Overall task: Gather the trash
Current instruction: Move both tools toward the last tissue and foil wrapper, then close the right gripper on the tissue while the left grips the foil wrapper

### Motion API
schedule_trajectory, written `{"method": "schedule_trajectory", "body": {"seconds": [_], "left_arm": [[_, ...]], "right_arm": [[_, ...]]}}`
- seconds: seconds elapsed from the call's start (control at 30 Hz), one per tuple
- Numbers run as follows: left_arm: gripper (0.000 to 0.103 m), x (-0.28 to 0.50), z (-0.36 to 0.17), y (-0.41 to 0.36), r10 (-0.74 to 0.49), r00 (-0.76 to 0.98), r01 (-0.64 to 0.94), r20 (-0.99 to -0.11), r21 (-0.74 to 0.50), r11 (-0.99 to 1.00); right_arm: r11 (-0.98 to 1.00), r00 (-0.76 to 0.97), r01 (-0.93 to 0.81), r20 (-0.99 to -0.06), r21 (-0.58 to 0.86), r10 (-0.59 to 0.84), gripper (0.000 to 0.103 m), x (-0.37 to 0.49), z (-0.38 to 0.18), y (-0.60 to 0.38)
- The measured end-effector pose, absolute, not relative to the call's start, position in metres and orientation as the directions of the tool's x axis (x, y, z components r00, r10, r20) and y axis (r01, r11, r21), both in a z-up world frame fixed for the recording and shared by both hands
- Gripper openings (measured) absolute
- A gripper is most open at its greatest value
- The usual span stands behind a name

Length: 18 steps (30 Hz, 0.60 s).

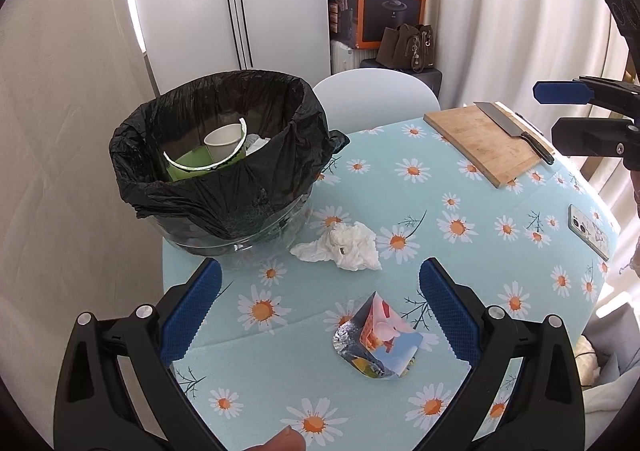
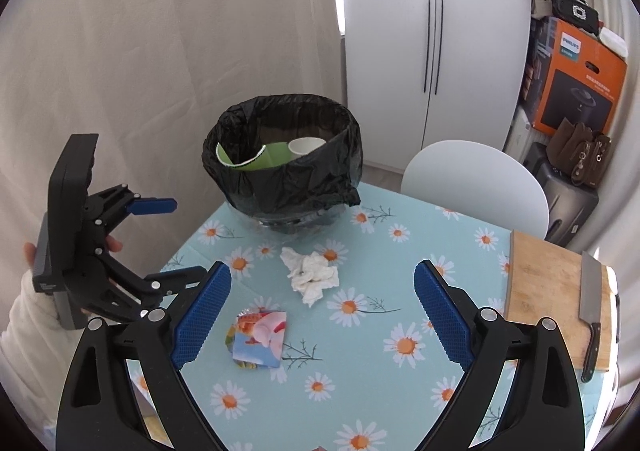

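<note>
A bin with a black bag (image 1: 224,155) stands on the daisy tablecloth (image 1: 440,211) and holds a paper cup (image 1: 224,141) and green packaging. A crumpled white tissue (image 1: 348,247) lies in front of the bin. A colourful foil wrapper (image 1: 380,339) lies nearer. My left gripper (image 1: 320,311) is open and empty, above the wrapper and the tissue. In the right wrist view my right gripper (image 2: 322,315) is open and empty above the tissue (image 2: 312,275) and the wrapper (image 2: 260,339). The bin (image 2: 284,167) stands beyond. The left gripper (image 2: 160,243) shows at the left, the right one (image 1: 560,111) at the far right.
A wooden cutting board (image 1: 484,143) with a cleaver (image 1: 516,131) lies at the table's right side. A phone (image 1: 590,231) lies near the right edge. A white chair (image 1: 376,95) stands behind the table. Boxes and bags (image 1: 380,3) are stacked in the corner.
</note>
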State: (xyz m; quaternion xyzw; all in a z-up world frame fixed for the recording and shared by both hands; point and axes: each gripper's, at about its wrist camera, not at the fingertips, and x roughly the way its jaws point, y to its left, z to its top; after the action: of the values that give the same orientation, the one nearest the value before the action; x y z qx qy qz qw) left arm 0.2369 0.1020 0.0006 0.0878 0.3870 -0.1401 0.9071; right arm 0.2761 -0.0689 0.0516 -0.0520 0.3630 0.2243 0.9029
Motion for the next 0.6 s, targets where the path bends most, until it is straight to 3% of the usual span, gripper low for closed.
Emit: {"method": "schedule_trajectory", "body": {"seconds": [0.27, 0.6], "left_arm": [[0.097, 0.239, -0.028, 0.096, -0.218, 0.649, 0.299, -0.729, -0.02, 0.954], [0.097, 0.24, -0.067, 0.084, -0.122, 0.669, 0.176, -0.733, -0.003, 0.984]], "right_arm": [[0.895, 0.593, -0.438, -0.721, 0.085, 0.358, 0.089, 0.28, 0.024, -0.079], [0.874, 0.527, -0.478, -0.768, 0.086, 0.364, 0.092, 0.312, -0.018, -0.079]]}}
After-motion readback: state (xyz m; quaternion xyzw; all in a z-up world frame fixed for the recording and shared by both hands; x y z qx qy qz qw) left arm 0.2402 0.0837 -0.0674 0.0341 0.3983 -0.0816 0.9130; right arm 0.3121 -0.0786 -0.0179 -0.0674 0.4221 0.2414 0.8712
